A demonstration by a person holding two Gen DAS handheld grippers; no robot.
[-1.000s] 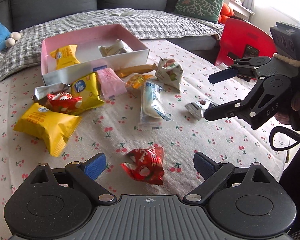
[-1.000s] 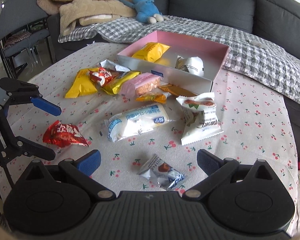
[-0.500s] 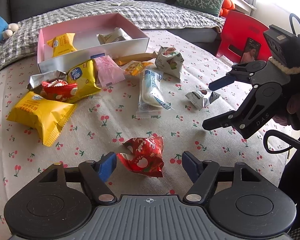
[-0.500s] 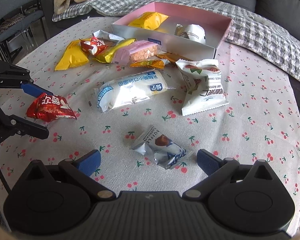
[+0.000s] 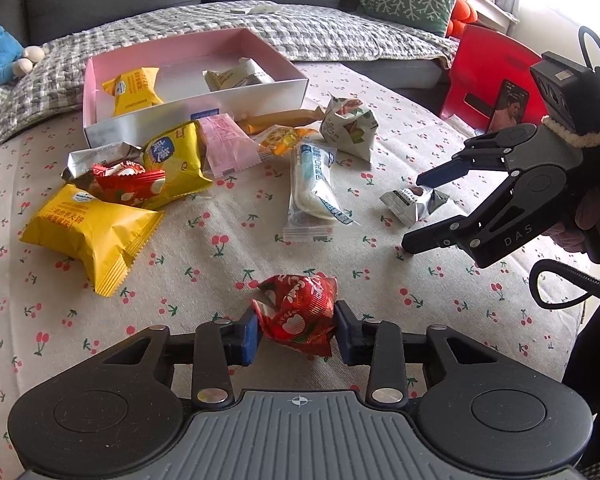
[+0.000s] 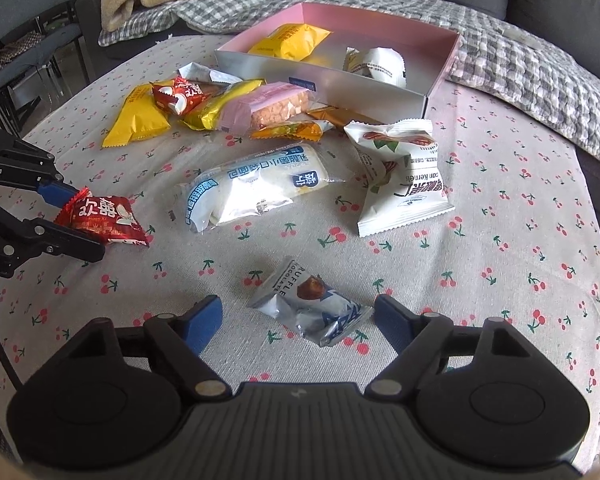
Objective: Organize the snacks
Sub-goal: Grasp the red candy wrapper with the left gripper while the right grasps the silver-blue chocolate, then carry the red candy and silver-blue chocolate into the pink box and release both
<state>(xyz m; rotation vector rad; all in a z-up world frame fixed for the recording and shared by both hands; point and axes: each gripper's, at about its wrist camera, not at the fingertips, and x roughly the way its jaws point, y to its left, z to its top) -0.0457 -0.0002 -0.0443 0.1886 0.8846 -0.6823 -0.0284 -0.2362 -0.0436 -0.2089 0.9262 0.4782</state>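
My left gripper (image 5: 296,334) is shut on a red snack packet (image 5: 298,312) lying on the cherry-print tablecloth; the packet also shows in the right wrist view (image 6: 102,220). My right gripper (image 6: 298,320) is open, its fingers either side of a silver truffle chocolate packet (image 6: 314,306), which also shows in the left wrist view (image 5: 414,202). A pink box (image 5: 100,76) at the back holds a yellow packet (image 5: 134,90) and a white packet (image 5: 236,78). Several more snacks lie in front of the box.
A long white and blue packet (image 6: 252,186), a white nut packet (image 6: 404,184), a big yellow packet (image 5: 88,232) and a pink wafer packet (image 6: 268,106) lie on the table. A grey sofa and a red chair (image 5: 488,68) stand behind.
My left gripper has closed from open onto the red packet. My right gripper has moved down and forward, so the silver packet now lies between its open fingers.
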